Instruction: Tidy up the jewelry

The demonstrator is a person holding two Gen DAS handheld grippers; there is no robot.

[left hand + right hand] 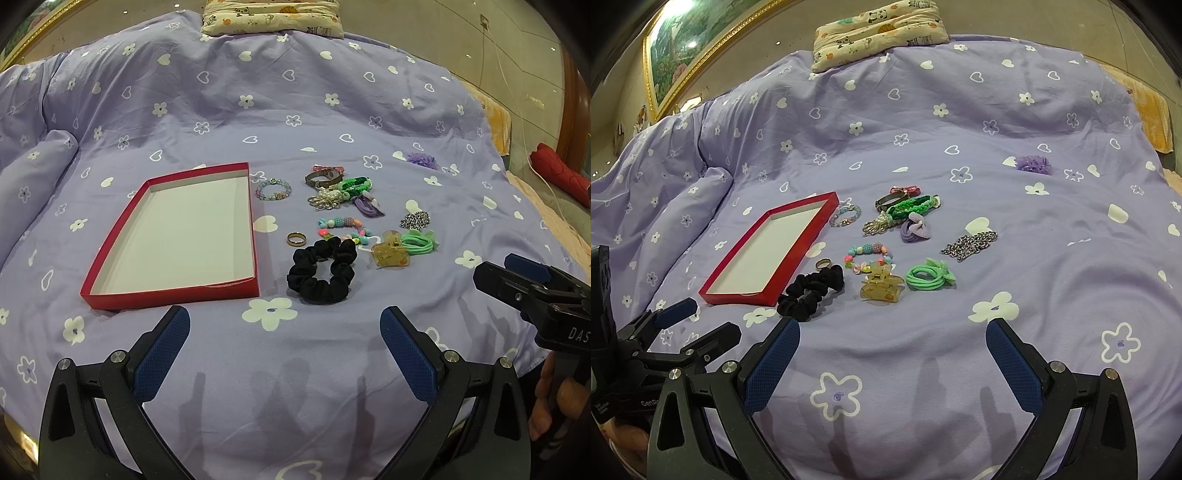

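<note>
A shallow red tray with a white floor lies on the purple bedspread. Right of it are scattered pieces: a black scrunchie, a metal ring, a colourful bead bracelet, a yellow claw clip, green hair ties, a silver chain and a pastel bracelet. My left gripper hovers open near the scrunchie, holding nothing. My right gripper is open too, short of the clip.
Farther back lie a watch strap, a green braided band, a pearl brooch, a purple bow and a purple flower tie. A patterned pillow sits at the bed's head. A hand holds the right gripper.
</note>
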